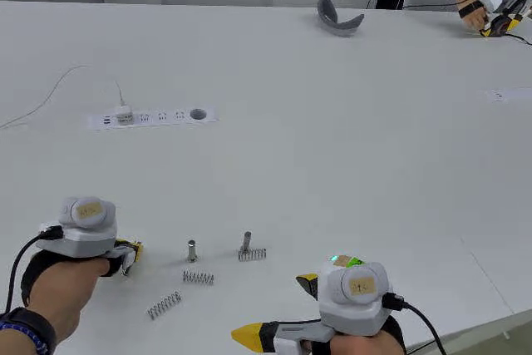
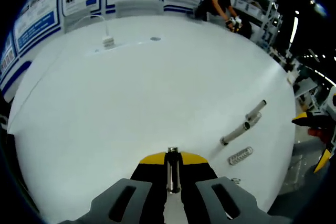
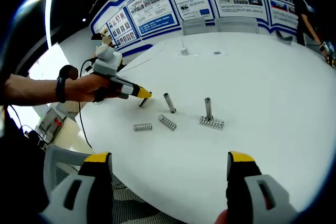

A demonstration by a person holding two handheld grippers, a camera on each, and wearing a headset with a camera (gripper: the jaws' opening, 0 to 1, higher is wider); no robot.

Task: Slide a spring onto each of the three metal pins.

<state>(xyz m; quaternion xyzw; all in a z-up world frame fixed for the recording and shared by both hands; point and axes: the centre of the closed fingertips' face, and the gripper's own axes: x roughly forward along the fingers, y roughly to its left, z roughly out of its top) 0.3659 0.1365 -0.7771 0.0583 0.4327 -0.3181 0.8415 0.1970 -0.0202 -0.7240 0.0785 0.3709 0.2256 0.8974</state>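
Pinching a pin (image 2: 173, 176) between closed jaws, the left gripper (image 2: 173, 161) may let it twist if the spread-jawed right gripper (image 3: 168, 158) forces a spring (image 3: 142, 127) on crooked.

White table (image 1: 332, 164): two upright pins (image 1: 192, 249), three loose springs (image 1: 198, 277) (one at pin's foot), power strip (image 1: 150, 116).
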